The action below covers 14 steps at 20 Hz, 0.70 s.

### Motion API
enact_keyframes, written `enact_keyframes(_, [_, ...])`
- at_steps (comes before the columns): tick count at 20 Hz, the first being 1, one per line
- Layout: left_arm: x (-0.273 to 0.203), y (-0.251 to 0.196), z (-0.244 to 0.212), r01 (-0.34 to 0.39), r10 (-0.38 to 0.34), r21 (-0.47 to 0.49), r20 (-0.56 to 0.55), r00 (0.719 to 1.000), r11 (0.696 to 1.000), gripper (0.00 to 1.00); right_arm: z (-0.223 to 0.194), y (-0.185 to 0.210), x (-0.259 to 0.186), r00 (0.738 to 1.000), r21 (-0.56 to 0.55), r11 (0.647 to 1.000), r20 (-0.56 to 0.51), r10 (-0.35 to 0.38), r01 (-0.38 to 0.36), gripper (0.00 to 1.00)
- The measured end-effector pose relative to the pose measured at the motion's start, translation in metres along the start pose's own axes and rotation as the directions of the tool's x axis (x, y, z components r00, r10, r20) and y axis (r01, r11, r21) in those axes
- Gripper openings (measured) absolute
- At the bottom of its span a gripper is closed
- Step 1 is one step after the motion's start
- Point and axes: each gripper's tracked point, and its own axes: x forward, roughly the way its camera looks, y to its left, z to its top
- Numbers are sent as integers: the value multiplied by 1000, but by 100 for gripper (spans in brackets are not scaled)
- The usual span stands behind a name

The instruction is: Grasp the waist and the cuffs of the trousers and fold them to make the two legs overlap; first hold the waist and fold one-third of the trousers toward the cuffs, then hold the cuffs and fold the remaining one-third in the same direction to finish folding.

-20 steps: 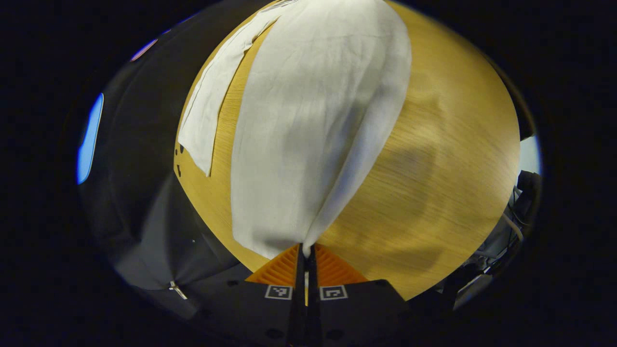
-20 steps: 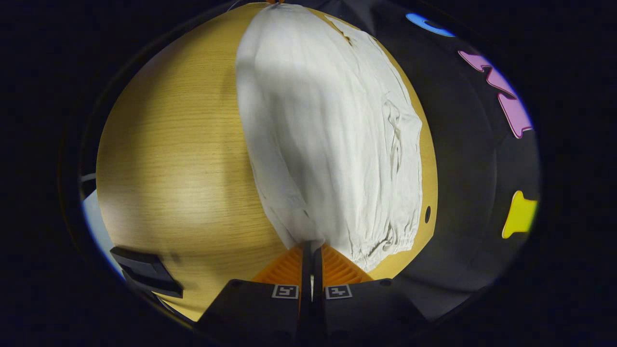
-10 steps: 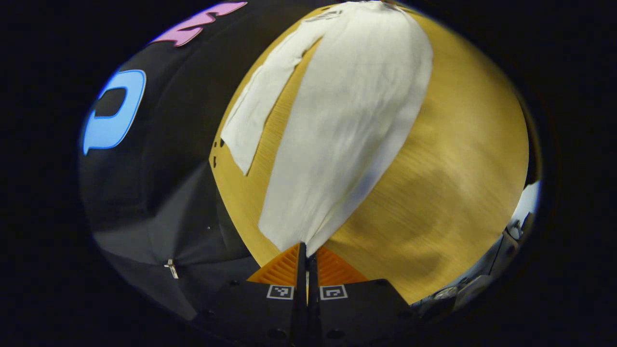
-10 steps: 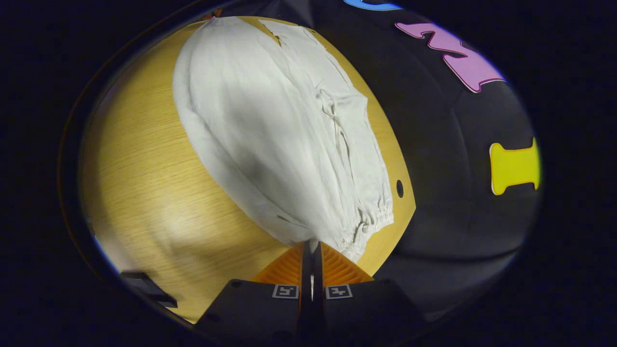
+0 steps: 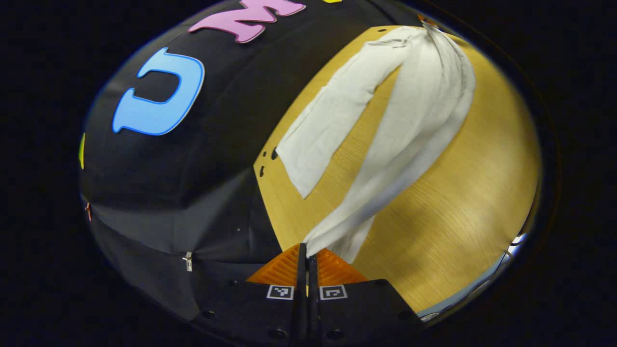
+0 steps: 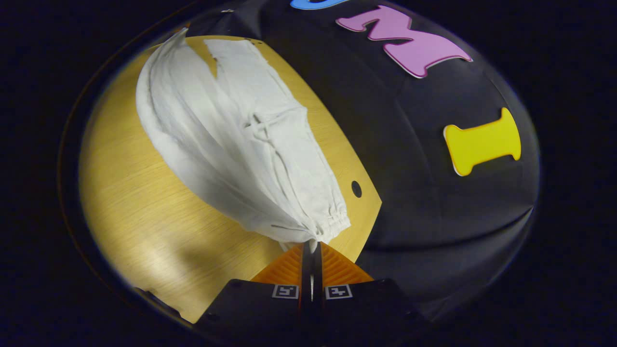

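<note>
The crumpled off-white cloth trousers [image 5: 409, 130] are partly lifted off the light wood-grain table [image 5: 462, 202]. One leg is pulled up and bunched into long folds, running from the far end of the table down to the near edge in the left gripper view. The other leg [image 5: 332, 125] lies flat on the wood beside it, angled off toward the wall side, with its cuff end near a few small dark holes [image 5: 268, 161] in the tabletop.

The left gripper [image 5: 306, 250] sits at the bottom of its own view, pointing forward and a bit down along the lifted leg. Its jaws are squeezed right together with the gathered cuff end of that leg pinched between them, so the fabric fans out straight from the tips.

In the right gripper view, the trousers [image 6: 231, 144] show from the other end: the elastic gathered waist [image 6: 332, 221] hangs just off the tips, and a drawstring [image 6: 260, 126] lies across the upper part. The right gripper [image 6: 312, 246] also points forward over the table [image 6: 144, 217], tilted toward the table's corner, where there's a round dark hole [image 6: 356, 188]. Its jaws are closed down tight too, clamping a corner of the waist fabric.

Behind the table edge hangs the black cloth wall [image 6: 434, 207], with a small metal clip [image 5: 188, 260] on a seam in the left gripper view.
</note>
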Motion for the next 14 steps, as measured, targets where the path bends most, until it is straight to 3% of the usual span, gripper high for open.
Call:
enact_keyframes(4, [22,24,42,-23,28,-133,38,999,991,5,6,-35,16,995,141,985,-28,-95,98,5])
enact_keyframes(8, [54,46,85,-28,42,-200,64,997,979,5,13,-57,30,991,284,949,-36,-131,136,5])
enact_keyframes(11, [85,53,118,23,4,-336,78,997,941,5,20,-71,50,988,317,936,-59,-139,151,5])
enact_keyframes(14, [125,71,140,21,11,-402,78,997,915,5,36,-87,84,986,380,910,-57,-156,166,5])
